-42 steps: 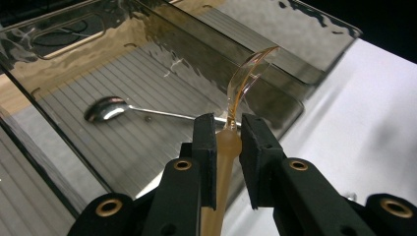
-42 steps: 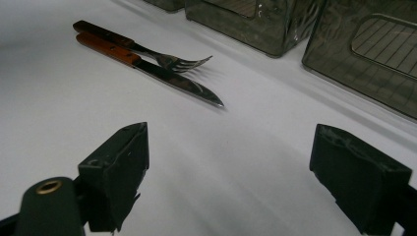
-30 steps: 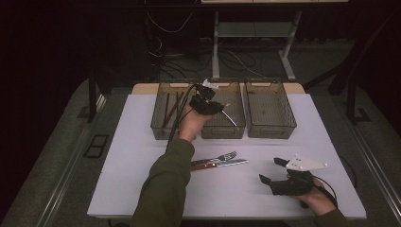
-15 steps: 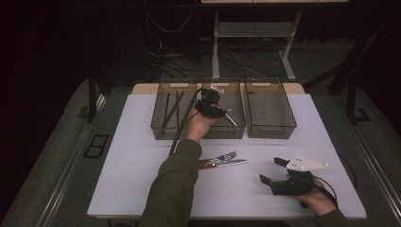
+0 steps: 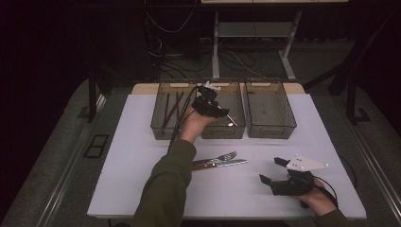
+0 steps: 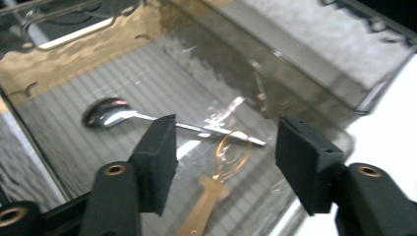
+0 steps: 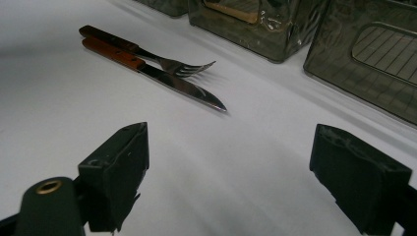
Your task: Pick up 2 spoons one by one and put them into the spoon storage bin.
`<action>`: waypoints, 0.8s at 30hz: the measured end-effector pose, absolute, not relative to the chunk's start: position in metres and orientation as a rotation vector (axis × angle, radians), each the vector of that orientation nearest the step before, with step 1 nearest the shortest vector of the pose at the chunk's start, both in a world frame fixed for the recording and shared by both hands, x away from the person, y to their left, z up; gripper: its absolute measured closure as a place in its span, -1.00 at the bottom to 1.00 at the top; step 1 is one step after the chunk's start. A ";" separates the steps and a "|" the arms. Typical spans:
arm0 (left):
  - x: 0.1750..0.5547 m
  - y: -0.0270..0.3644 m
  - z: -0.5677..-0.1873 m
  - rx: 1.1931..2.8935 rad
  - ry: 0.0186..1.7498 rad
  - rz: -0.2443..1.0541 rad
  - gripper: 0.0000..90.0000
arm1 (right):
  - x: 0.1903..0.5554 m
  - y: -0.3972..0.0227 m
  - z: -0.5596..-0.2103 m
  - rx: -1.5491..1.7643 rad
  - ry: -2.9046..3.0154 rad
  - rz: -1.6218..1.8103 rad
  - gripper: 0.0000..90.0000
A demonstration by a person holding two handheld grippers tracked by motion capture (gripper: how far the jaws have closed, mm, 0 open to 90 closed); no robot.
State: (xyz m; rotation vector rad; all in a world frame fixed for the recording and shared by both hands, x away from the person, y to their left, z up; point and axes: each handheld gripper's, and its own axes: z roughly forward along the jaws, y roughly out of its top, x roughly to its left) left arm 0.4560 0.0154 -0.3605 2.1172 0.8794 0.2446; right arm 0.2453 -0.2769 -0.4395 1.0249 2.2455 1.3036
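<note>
On the white bench (image 5: 142, 156), our left claw (image 6: 226, 157) had just been opening, nothing between; the spoon (image 6: 105, 113) lay below in the middle bin (image 6: 275, 69). We should lift straight up, avoiding its walls.

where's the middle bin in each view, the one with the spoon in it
High view: middle bin sits at upper centre, second of the three in the row.
Left gripper view: it takes up most of the picture, seen from close above, its wall at upper right and the spoon on its floor.
Right gripper view: top centre, cut off by the top edge.
Shared landmark: the white table it stands on.
</note>
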 end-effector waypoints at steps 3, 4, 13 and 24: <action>0.449 0.021 -0.357 2.107 0.854 0.234 -0.28 | 0.245 -0.277 -0.440 1.025 2.244 1.306 -0.66; 0.446 0.023 -0.355 2.105 0.845 0.236 -0.31 | 0.245 -0.277 -0.440 1.022 2.249 1.301 -0.66; 0.416 0.041 -0.351 2.097 0.749 0.196 -0.57 | 0.246 -0.277 -0.440 1.032 2.246 1.297 -0.66; 0.378 0.058 -0.351 2.089 0.640 0.196 -0.66 | 0.246 -0.277 -0.440 1.031 2.245 1.294 -0.66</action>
